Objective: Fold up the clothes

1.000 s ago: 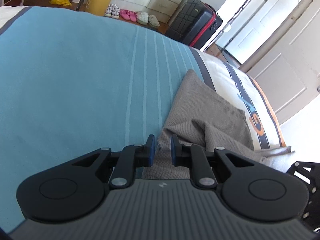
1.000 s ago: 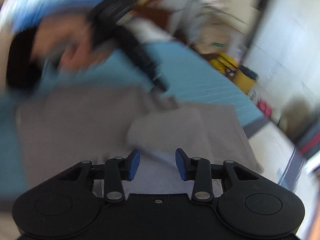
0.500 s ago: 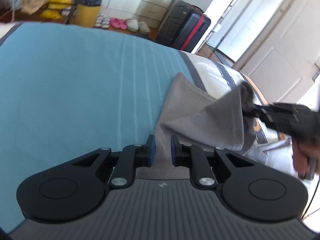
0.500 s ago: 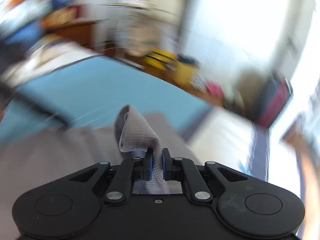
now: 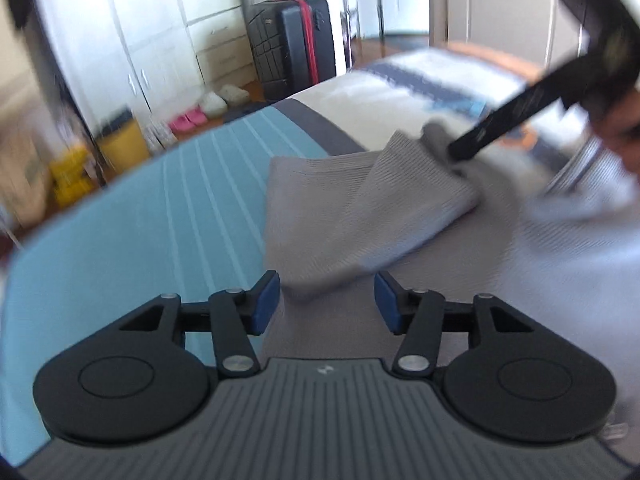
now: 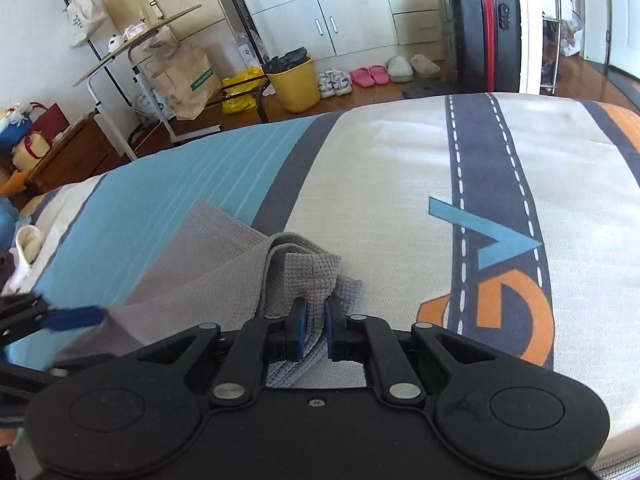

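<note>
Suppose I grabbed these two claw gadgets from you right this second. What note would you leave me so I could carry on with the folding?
Left claw: open, holding nothing, hovering just over the near edge of the grey waffle-knit garment.
Right claw: shut on a bunched corner of that garment.
Where: garment lies on the bed cover, across its blue stripe and white part.
Done: one flap is turned over onto the rest.
Left: lay down the corner you hold, square the edges, finish the remaining folds.
</note>
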A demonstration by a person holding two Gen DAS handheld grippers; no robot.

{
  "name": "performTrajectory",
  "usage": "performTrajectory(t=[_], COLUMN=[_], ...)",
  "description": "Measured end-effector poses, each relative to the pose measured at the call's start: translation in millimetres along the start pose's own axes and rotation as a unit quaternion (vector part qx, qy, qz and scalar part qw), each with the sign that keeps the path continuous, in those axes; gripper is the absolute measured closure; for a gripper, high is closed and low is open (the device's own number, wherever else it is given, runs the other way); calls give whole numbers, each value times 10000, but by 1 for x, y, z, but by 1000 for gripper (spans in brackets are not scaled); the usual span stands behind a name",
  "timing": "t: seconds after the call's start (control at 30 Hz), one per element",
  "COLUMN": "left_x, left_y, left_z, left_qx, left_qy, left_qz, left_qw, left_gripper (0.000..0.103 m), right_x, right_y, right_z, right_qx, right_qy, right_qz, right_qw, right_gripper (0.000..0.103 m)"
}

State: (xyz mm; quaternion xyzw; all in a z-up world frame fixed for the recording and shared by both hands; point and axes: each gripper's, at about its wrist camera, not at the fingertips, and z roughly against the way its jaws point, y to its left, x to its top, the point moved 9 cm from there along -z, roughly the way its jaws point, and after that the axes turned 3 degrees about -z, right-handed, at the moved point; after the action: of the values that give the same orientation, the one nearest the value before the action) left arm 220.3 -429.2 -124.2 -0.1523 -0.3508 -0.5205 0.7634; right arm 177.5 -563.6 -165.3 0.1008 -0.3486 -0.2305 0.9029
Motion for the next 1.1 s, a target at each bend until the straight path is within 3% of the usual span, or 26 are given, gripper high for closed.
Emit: performTrajectory(t=[0.07, 0.17, 0.2, 0.23, 0.3, 0.37, 0.43, 0.53, 0.6, 0.67, 0.7, 0.77, 0.9, 1.0, 1.1], left_x=[7, 18, 22, 25, 31, 27, 23, 16, 9, -4, -10, -22, -39, -50, -55], left_y=[-4, -10, -10, -6, 5, 31, 56, 95, 120, 132, 136, 134, 107, 84, 72], left_z=[-11, -28, -33, -36, -41, -36, -31, -22, -15, 1, 8, 22, 32, 30, 28], left_qx=[41, 102, 127, 162, 246, 400, 552, 773, 918, 869, 789, 453, -81, -408, -486], left_qy=[60, 151, 179, 203, 225, 102, -22, -207, -332, -399, -412, -381, -40, 244, 377], left_qz=[-205, -513, -536, -378, 4, 752, 1495, 2592, 3255, 3511, 3607, 3632, 3226, 3023, 2921], left_qw=[9998, 9985, 9983, 9989, 9994, 9963, 9872, 9625, 9405, 9314, 9284, 9298, 9465, 9520, 9544], left_gripper=[55, 63, 69, 74, 97, 98, 98, 97, 94, 92, 91, 86, 75, 72, 72], right_x=[-1, -9, -13, -11, -9, -6, -2, -1, 1, 7, 9, 11, 0, -16, -24], right_y=[2, 18, 24, 26, 29, 32, 30, 25, 25, 23, 22, 18, 19, 34, 40], right_z=[2, 2, -1, -2, -3, -4, -2, 2, 5, 11, 15, 25, 50, 51, 41], right_qx=[88, 450, 490, 324, -9, -342, -741, -1220, -1441, -1738, -1853, -1753, -655, 48, -81], right_qy=[56, 394, 490, 403, 227, 50, -142, -244, -332, -522, -609, -701, -685, -407, -222], right_qz=[34, 247, 351, 441, 620, 798, 906, 1095, 1213, 1274, 1278, 1039, 204, 241, 329], right_qw=[9999, 9979, 9970, 9977, 9978, 9962, 9930, 9862, 9815, 9751, 9724, 9765, 9953, 9989, 9992], right_gripper=[78, 74, 73, 73, 74, 82, 88, 90, 83, 60, 55, 54, 54, 54, 52])
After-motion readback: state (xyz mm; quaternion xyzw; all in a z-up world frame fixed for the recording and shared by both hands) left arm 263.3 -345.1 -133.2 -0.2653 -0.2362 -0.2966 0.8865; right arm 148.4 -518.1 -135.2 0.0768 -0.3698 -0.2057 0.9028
